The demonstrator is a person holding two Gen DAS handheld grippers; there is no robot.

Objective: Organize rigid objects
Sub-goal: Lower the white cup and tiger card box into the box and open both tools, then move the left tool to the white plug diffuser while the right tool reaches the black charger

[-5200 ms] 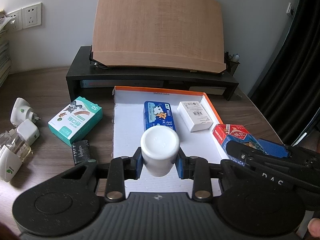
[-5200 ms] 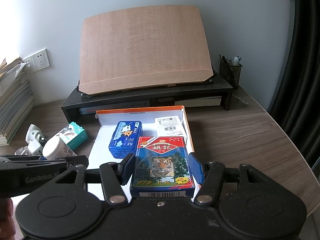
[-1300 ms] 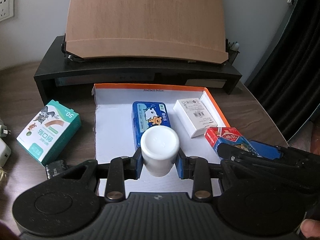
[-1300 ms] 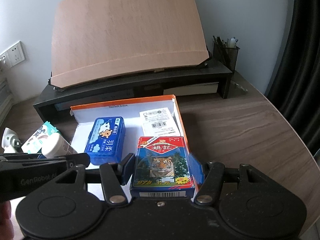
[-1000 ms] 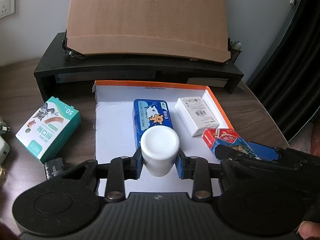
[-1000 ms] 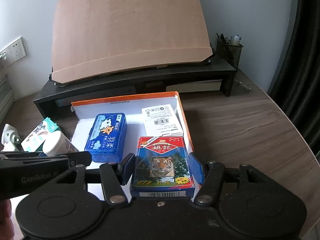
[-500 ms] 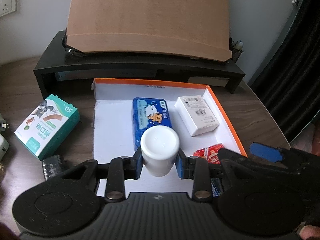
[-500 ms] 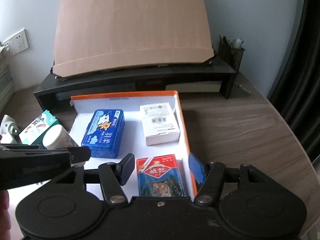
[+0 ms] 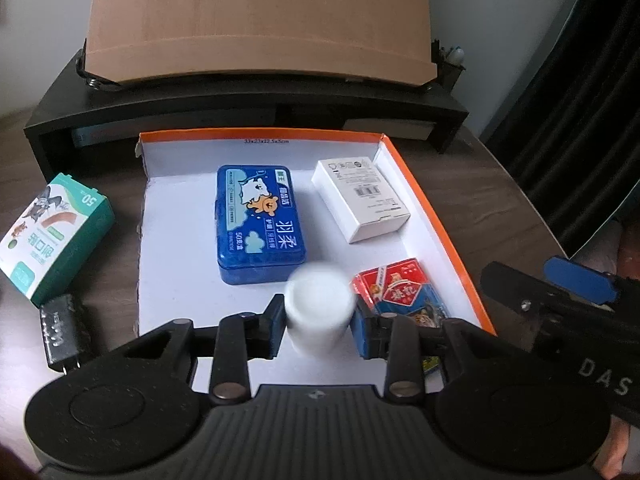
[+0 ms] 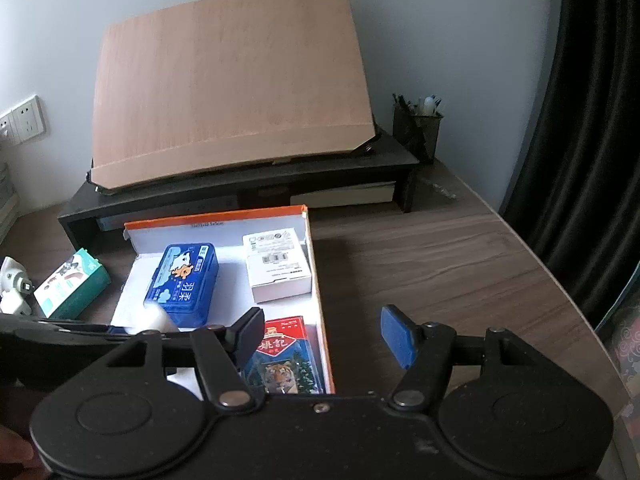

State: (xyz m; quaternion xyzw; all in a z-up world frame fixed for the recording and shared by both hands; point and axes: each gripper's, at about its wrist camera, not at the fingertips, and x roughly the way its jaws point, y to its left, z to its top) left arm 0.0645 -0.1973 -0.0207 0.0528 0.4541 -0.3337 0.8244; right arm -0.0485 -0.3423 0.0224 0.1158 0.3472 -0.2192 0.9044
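A white jar (image 9: 318, 308), blurred, stands between the pads of my left gripper (image 9: 319, 330), low over the white floor of the orange-rimmed box (image 9: 432, 216). The jaws are opening and the jar looks loose between them. A red and blue card pack (image 10: 284, 356) lies flat in the box's near right corner. My right gripper (image 10: 325, 324) hangs above that corner, its jaws opening wide with nothing held. A blue tin (image 9: 258, 220) and a white carton (image 9: 360, 200) lie further back in the box.
A green carton (image 9: 52, 236) and a black charger (image 9: 60, 332) lie left of the box, white plugs (image 10: 12, 280) beyond them. A black desk riser (image 9: 248, 100) bearing a wooden board stands behind it, a pen cup (image 10: 416, 128) at its right. A dark curtain hangs right.
The right gripper let go of the card pack, which now lies in the box, and drew back to the right with wider jaws. The left gripper's pads have eased off the jar.
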